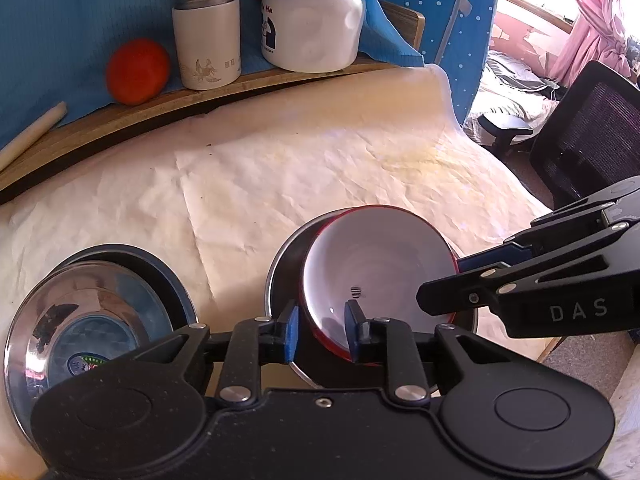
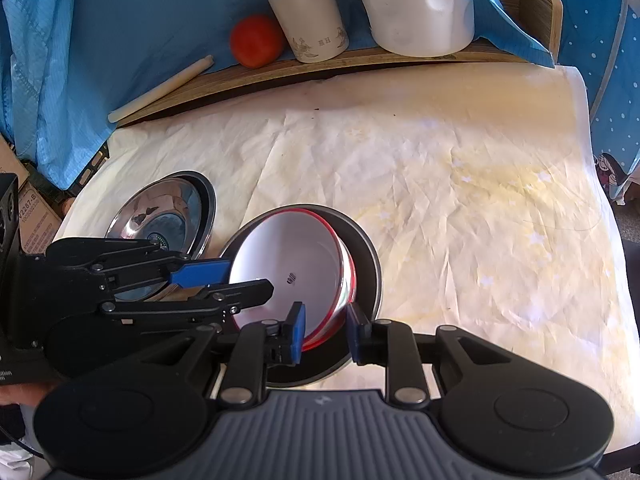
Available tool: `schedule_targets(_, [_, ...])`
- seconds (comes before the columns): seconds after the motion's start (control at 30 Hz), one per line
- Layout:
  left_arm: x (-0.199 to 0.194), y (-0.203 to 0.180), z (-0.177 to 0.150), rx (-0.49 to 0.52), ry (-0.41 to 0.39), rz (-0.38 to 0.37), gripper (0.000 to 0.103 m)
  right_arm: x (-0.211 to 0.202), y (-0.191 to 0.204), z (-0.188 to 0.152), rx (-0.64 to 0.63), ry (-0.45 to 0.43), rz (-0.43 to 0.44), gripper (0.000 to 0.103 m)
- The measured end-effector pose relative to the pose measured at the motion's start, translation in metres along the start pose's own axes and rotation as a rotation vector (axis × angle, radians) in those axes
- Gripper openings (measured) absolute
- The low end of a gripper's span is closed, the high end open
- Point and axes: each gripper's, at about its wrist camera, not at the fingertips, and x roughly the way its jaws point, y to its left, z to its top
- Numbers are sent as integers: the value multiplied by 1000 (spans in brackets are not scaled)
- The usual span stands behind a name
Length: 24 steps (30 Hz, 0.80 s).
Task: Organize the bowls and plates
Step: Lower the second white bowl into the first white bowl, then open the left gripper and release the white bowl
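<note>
A white bowl with a red outside (image 1: 380, 264) (image 2: 288, 260) leans tilted inside a dark round plate (image 1: 280, 272) (image 2: 364, 256) on the paper-covered table. My left gripper (image 1: 323, 330) (image 2: 248, 280) straddles the bowl's rim, one pad outside and one inside, with slack on both sides, so it is open. My right gripper (image 2: 326, 332) (image 1: 440, 280) straddles the rim on the opposite side in the same loose way, also open. To the left, a shiny steel bowl (image 1: 80, 312) (image 2: 160, 208) rests tilted in a second dark plate (image 1: 160, 268) (image 2: 208, 192).
A wooden shelf at the back carries an orange fruit (image 1: 138, 70), a white flask (image 1: 206, 40), a white jug (image 1: 312, 28) and a pale stick (image 1: 32, 132). A black office chair (image 1: 592, 132) stands past the table's right edge. A cardboard box (image 2: 32, 208) sits left.
</note>
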Motion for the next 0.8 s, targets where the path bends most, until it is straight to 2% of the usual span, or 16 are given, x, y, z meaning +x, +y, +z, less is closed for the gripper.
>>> schedule_targets(0.37, [-6,7,0,-32,-20,-24,26,-5,-5,3,12,-26,0,28])
schedule_targets(0.57, [-7,11,0,-49,-28,-44,31,-5,-8,5,19,-30,7,29])
schedule_targets(0.8, [-14,17,0,-73,-48,-74,38,-8,-8,3,12,-44,17,38])
